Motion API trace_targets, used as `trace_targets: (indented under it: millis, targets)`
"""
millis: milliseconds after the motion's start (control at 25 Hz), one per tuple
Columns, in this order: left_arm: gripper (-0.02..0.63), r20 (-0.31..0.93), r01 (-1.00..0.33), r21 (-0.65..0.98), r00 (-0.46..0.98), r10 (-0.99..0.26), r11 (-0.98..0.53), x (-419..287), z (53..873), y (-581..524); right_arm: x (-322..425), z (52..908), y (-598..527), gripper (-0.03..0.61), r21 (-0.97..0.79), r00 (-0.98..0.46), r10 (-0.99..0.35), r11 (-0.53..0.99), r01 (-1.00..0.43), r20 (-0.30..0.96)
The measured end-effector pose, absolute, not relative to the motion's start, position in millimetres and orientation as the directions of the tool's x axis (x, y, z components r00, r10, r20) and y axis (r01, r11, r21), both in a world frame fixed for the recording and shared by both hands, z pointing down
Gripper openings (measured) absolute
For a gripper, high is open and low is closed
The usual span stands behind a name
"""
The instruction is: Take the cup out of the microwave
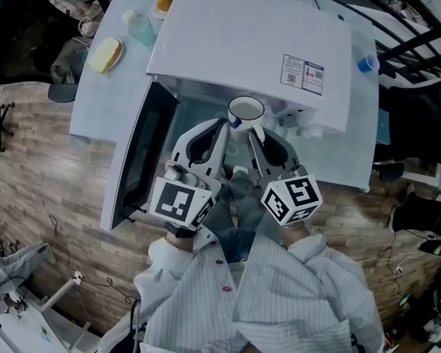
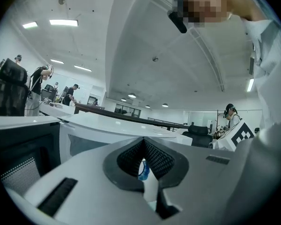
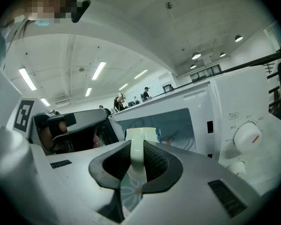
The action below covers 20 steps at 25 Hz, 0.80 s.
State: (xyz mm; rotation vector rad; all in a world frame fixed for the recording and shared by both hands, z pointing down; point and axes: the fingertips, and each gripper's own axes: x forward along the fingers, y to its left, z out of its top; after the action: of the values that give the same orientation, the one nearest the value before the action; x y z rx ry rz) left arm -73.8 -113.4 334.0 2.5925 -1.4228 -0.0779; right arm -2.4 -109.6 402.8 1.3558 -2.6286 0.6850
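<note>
Head view shows an open hall floored in wood planks (image 1: 37,175), where a pale table (image 1: 95,101) carries the white microwave (image 1: 242,43). Its door (image 1: 143,160) is swung wide to the left. The gripper views add strip lights overhead and other people at far desks. The table top looks smooth and hard. In front of the open cavity the two tongs meet. The right gripper (image 1: 254,131) is clamped on the cup (image 1: 245,109), its white rim wall pinched between the pads. The left gripper (image 1: 226,123) is all but closed on a thin white-and-blue edge, by my judgement the cup's other side. The cup sits at the cavity's mouth, carried between them. Both holds are narrow. An uneven pull could therefore let the glazed rim slip or tip the cup, and a careless path could knock it against the opening's upper edge or the door.
</note>
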Motion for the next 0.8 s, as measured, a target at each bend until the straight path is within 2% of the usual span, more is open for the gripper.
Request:
trace_targets:
  millis: [440,800]
  targets:
    - [0.009,0.024,-0.81,0.155,0.576,-0.817,-0.566,-54,302,-108,16,355,-88,0.082,-0.375,-0.663,-0.712,0.563,-0.736,0.232]
    - [0.009,-0.038,-0.777,0.114,0.619,-0.784,-0.619,-32,267,-113,36,311,-87,0.082,-0.365,-0.685,-0.71,0.601,-0.711,0.163]
